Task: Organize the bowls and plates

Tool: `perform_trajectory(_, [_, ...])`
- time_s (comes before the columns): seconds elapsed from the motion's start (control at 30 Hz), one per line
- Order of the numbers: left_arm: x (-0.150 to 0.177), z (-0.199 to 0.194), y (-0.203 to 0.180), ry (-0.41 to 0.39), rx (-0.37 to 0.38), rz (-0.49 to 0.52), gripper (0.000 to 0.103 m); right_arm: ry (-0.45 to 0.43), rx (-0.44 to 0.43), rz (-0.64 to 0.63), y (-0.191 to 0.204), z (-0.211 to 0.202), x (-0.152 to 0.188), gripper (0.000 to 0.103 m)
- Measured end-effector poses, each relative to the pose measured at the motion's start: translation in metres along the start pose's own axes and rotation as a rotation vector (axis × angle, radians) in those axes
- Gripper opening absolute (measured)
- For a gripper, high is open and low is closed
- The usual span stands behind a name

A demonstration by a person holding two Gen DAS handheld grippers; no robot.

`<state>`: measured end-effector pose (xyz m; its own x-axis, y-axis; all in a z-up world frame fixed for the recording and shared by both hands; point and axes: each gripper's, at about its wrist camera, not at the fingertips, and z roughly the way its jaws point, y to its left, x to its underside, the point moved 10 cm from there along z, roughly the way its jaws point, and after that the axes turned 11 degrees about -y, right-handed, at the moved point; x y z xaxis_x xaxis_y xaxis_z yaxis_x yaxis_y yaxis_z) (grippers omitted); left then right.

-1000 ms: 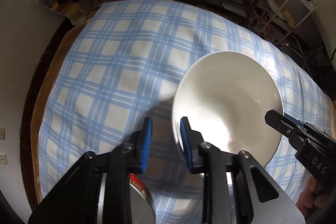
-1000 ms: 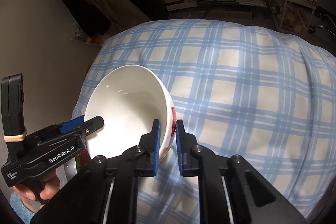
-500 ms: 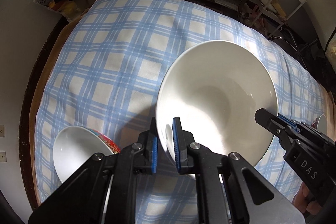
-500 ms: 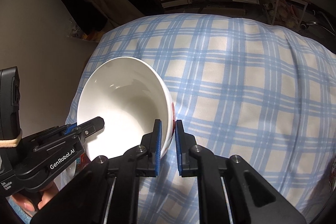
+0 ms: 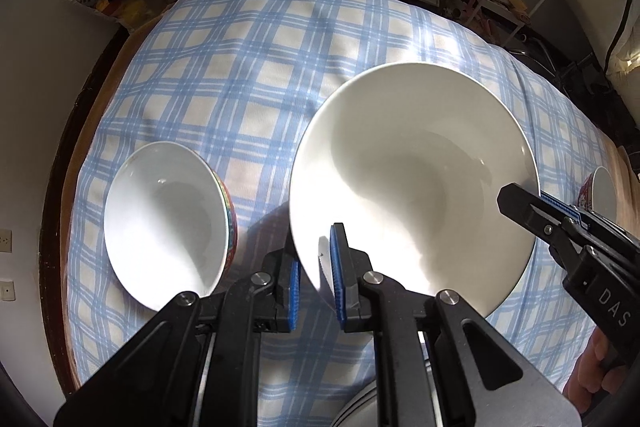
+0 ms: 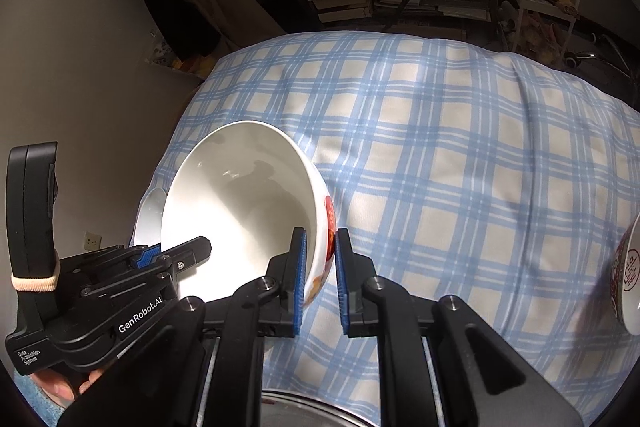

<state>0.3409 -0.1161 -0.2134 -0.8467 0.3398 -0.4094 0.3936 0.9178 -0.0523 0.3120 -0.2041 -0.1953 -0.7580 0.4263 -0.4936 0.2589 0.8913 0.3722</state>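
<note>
Both grippers' fingers [image 5: 335, 267] [image 6: 299, 267] pinch opposite rims of a glossy white, red-patterned bowl [image 5: 412, 183].

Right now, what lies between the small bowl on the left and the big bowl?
In the left wrist view, only checked tablecloth separates the small bowl from the big bowl.

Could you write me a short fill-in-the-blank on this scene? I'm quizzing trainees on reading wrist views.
1. Both grippers grip the rim of the large ____ on opposite sides.
2. The cloth under it is checked white and ____.
3. In the left wrist view, the smaller bowl sits to the ____ of the left gripper.
4. The right gripper has ____ pads.

Missing: bowl; blue; left; blue
</note>
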Motion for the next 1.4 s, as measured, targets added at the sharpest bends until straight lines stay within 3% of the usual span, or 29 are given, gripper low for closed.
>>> perform_trajectory(0.47, [0.035, -0.029, 0.0, -0.046, -0.034, -0.006, 0.014, -0.012, -0.021, 0.023, 0.002, -0.021, 0.039, 0.015])
perform_trajectory(0.73, [0.05, -0.005, 0.004, -0.014, -0.017, -0.04, 0.014, -0.012, -0.004, 0.011, 0.0, -0.007, 0.051, 0.015])
perform_trajectory(0.93, [0.05, 0.0, 0.003, -0.036, -0.037, 0.0, 0.014, 0.007, -0.008, 0.005, -0.005, 0.001, 0.056, 0.015])
perform_trajectory(1.13, [0.052, 0.006, 0.005, -0.021, -0.003, -0.032, 0.014, 0.027, 0.007, -0.001, -0.006, 0.004, 0.058, 0.015])
perform_trajectory(1.3, [0.049, 0.0, 0.007, -0.046, -0.021, -0.013, 0.014, 0.029, 0.026, -0.005, -0.006, 0.004, 0.059, 0.015])
perform_trajectory(1.4, [0.049, -0.007, 0.012, -0.06, -0.019, -0.023, 0.019, 0.022, 0.044, -0.008, -0.006, 0.003, 0.058, 0.015])
